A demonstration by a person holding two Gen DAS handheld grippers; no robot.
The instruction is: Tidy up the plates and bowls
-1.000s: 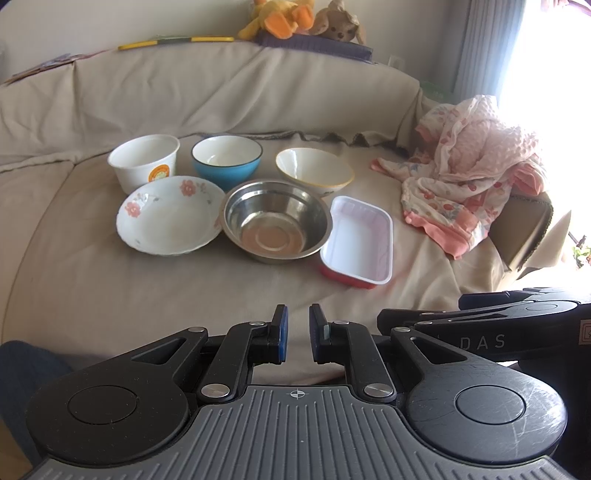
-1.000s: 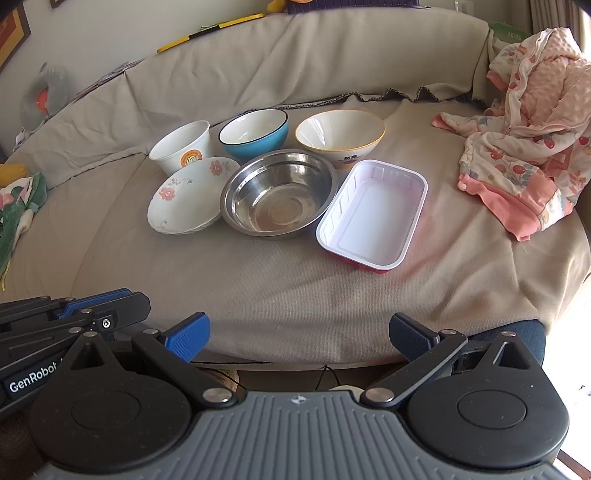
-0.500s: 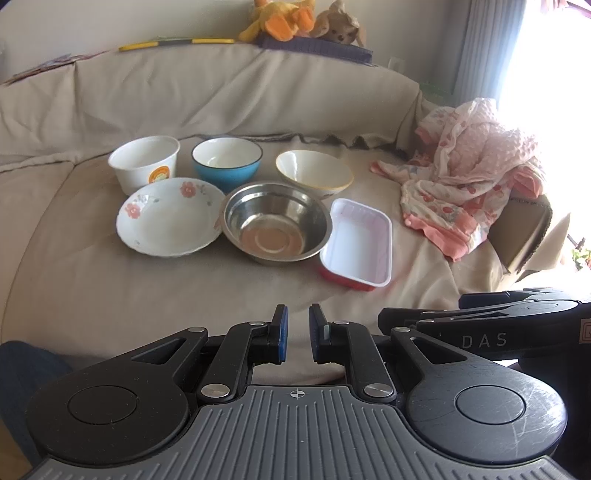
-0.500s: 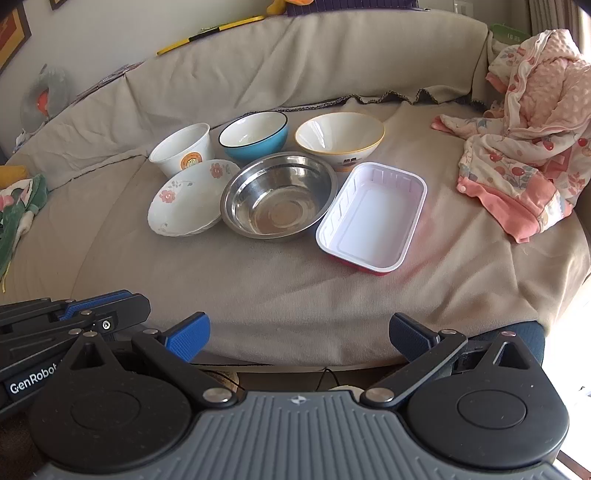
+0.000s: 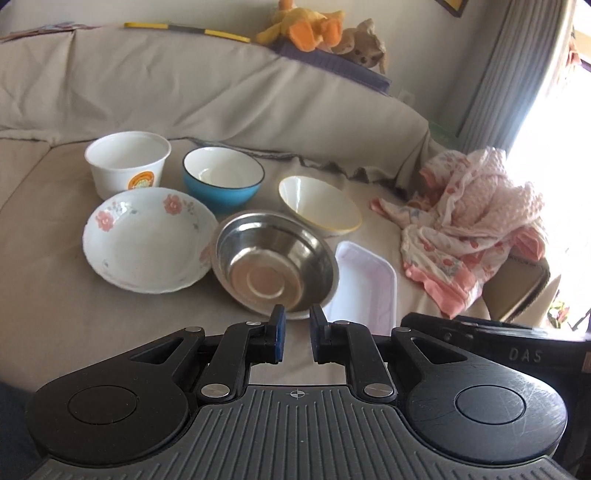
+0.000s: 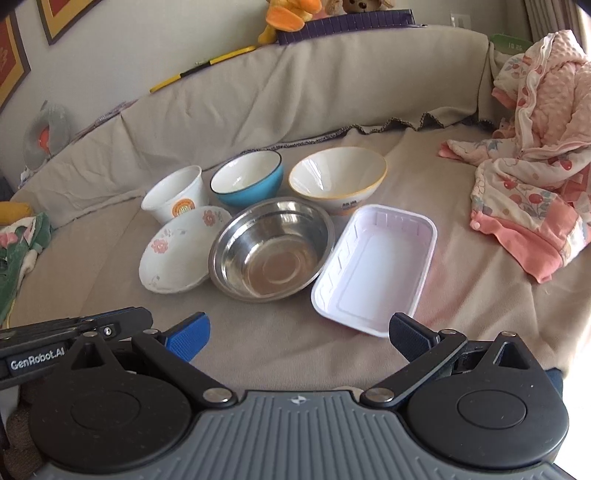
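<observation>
On the covered sofa seat stand a white cup-shaped bowl [image 5: 127,162], a blue bowl [image 5: 223,177], a cream bowl with a yellow rim [image 5: 319,205], a floral plate [image 5: 147,240], a steel bowl [image 5: 275,260] and a white plastic tray [image 5: 364,291]. They also show in the right wrist view: steel bowl [image 6: 271,247], tray [image 6: 375,269], floral plate [image 6: 177,254]. My left gripper [image 5: 294,332] is nearly shut and empty, just before the steel bowl's near rim. My right gripper [image 6: 299,332] is open and empty, in front of the tray and steel bowl.
A pink baby garment [image 6: 535,177] lies on the sofa's right side. Plush toys [image 5: 321,26] sit on the backrest. A green cloth [image 6: 18,254] lies at the left. The sofa's front edge [image 6: 295,369] is just under my grippers.
Both grippers have moved forward toward the dishes, which now look larger and closer. The left gripper has come up to the steel bowl's near rim. Neither gripper has changed its opening.
</observation>
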